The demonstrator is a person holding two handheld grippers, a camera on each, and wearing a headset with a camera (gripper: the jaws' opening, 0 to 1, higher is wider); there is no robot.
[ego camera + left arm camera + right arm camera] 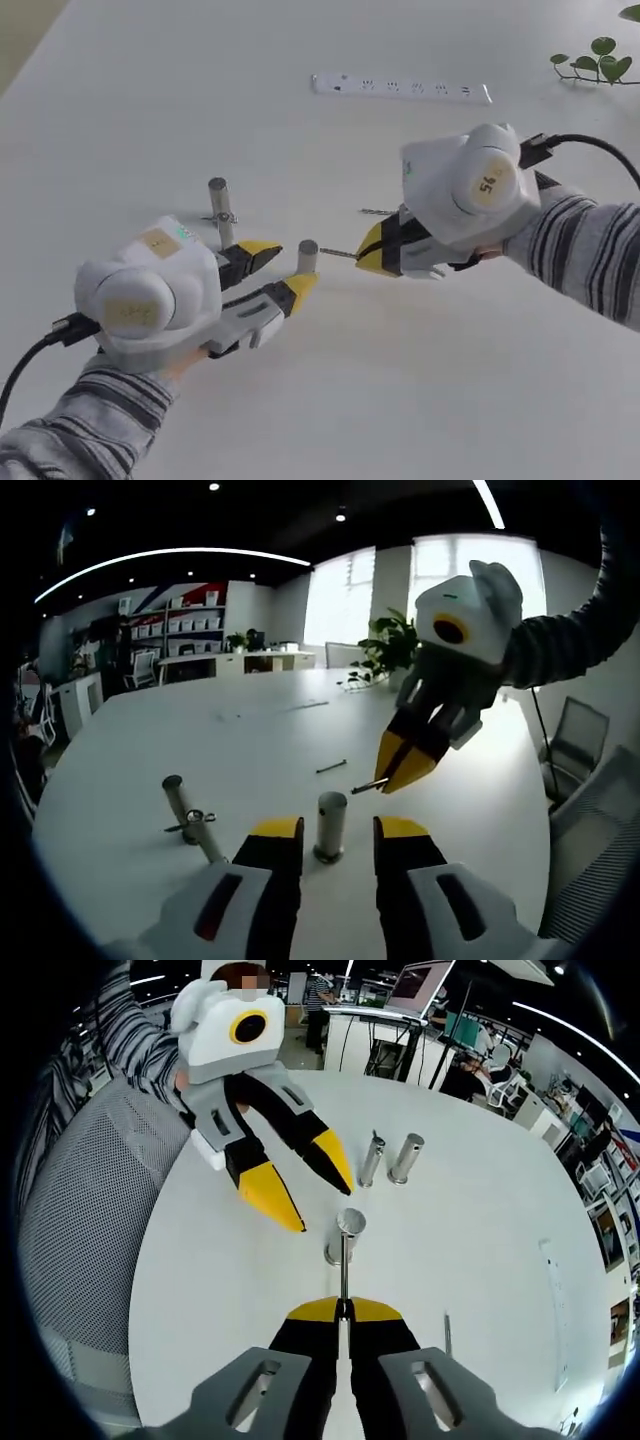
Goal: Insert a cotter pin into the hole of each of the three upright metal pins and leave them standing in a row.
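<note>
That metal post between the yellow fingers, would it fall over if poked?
Probably tips easily: the metal post is tall, narrow and stands loose on the smooth table. Looks solid metal, so likely stiff. Round, so once down it may roll.

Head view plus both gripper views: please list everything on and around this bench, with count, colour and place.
Table: one, white, under everything.
Metal pins: three, silver, standing; one between the left claw's jaws, two just beyond it.
Cotter pins: three, silver; one held by the right claw, one at a far pin, one loose on the table.
Power strip: one, white, far side of the table.
Plant: one, green, far right corner.
Sleeves: two, grey striped, behind the claws.
Left claw: one, yellow-tipped, open around the nearest pin.
Right claw: one, yellow-tipped, shut on a cotter pin aimed at that pin.
</note>
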